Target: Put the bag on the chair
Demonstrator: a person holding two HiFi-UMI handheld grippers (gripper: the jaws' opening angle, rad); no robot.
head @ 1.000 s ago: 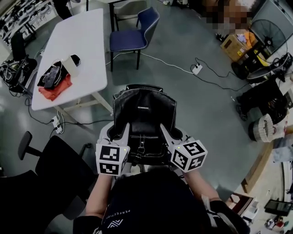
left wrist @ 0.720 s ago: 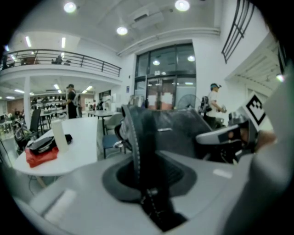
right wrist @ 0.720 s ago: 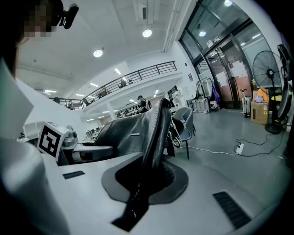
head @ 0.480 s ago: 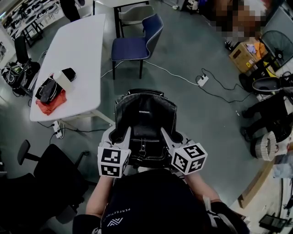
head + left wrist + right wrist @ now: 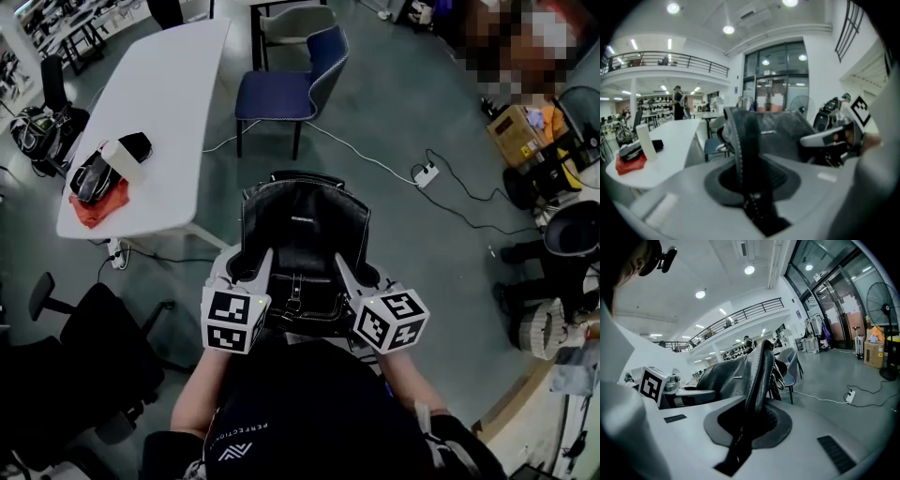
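**Left claw** [image 5: 253, 272]: nearly closed, its jaws pinching the stitched left edge of the black leather bag [image 5: 302, 225]. **Right claw** [image 5: 350, 274]: closed tighter, clamped on the bag's right edge. With one claw on each side, the bag hangs upright and level in front of the person, clear of the floor [image 5: 441, 262]. This grip probably keeps the soft body from folding and allows a base-first lowering. The bag is in the air and rests on no seat, so placing is not yet begun.

**Surroundings, left to right:** a black office chair [image 5: 103, 352] stands at the lower left. The white worktop [image 5: 178, 94] carries a red cloth [image 5: 103, 202], dark items and a white cup [image 5: 120, 161] near its left edge. The blue chair [image 5: 286, 92], the likely target, stands by the worktop's far right corner, well apart from the bag. A cable [image 5: 366, 157] runs over the grey floor to a power strip [image 5: 427, 174]. A cardboard box [image 5: 517, 131] sits at the right.
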